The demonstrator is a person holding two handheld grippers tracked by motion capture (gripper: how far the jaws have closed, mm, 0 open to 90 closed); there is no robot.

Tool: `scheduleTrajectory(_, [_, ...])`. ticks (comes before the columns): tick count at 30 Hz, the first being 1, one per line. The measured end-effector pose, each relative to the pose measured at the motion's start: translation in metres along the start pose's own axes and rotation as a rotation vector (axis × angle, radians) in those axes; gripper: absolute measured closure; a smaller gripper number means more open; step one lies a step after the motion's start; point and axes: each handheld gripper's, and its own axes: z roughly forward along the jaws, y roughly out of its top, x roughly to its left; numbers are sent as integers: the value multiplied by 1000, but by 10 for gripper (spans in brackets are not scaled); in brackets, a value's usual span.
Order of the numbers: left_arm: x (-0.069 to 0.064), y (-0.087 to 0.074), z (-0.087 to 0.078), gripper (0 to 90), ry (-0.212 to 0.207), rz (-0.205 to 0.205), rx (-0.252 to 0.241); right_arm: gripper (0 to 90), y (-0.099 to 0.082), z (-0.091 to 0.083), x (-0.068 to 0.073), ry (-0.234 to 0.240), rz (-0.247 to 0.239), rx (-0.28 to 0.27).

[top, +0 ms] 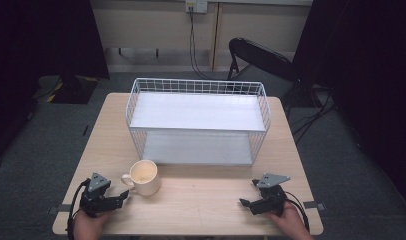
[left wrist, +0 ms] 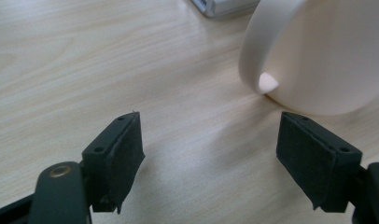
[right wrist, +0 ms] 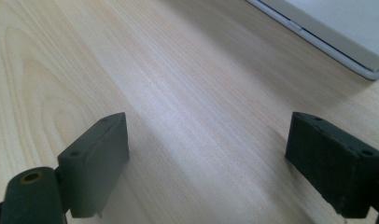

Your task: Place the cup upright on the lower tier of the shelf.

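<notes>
In the left gripper view, the left gripper (left wrist: 210, 140) was seen with its two black jaws spread wide apart at the bottom of the frame, nothing held between them. A cream mug (left wrist: 327, 51) was shown at the upper right, its handle (left wrist: 255, 51) curving down toward the wooden table (left wrist: 85, 60). The right-hand jaw was placed just below the mug's base, possibly short of contact. A pale grey edge (left wrist: 222, 7), perhaps a tray, was cut off at the top.

A cream mug (top: 143, 177) stands upright and empty on the worktop (top: 201, 200), handle pointing left, just before a white wire rack (top: 197, 120).
</notes>
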Motion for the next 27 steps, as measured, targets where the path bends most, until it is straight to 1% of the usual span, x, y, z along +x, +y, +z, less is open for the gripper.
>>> scheduleTrajectory(2, [-2,3,-3,229,3,-5,-12,126,0,0,0,0,0,0])
scheduleTrajectory(3, [-2,4,-3,229,4,4,-10,126,0,0,0,0,-1,0])
scheduleTrajectory(6, [-6,8,-4,230,23,-6,-16,126,0,0,0,0,0,0])
scheduleTrajectory(8, [-6,9,-4,240,28,0,-16,126,0,0,0,0,0,0])
scheduleTrajectory(10, [-9,12,-4,262,29,5,-32,126,0,0,0,0,0,0])
scheduleTrajectory(12, [-10,13,-4,286,32,1,-37,126,0,0,0,0,0,0])
scheduleTrajectory(13, [-12,15,-4,307,34,3,-51,126,0,0,0,0,0,0])
scheduleTrajectory(15, [-12,16,-5,329,37,-2,-60,126,0,0,0,0,0,0])
scheduleTrajectory(16, [-11,17,-6,346,43,4,-60,126,0,0,0,0,0,0])
scheduleTrajectory(17, [-11,17,-6,359,44,-1,-71,126,0,0,0,0,0,0])
scheduleTrajectory(19, [-11,18,-7,364,47,-14,-77,126,0,0,0,0,0,0])
scheduleTrajectory(21, [-11,19,-8,391,40,-31,-93,126,0,0,0,0,0,0])
scheduleTrajectory(23, [-10,20,-8,397,41,-31,-95,126,0,0,0,0,0,0])
scheduleTrajectory(25, [-11,22,-8,396,40,-47,-103,126,0,0,0,0,0,0])
scheduleTrajectory(27, [-11,22,-8,396,42,-50,-103,126,0,0,0,0,0,0])
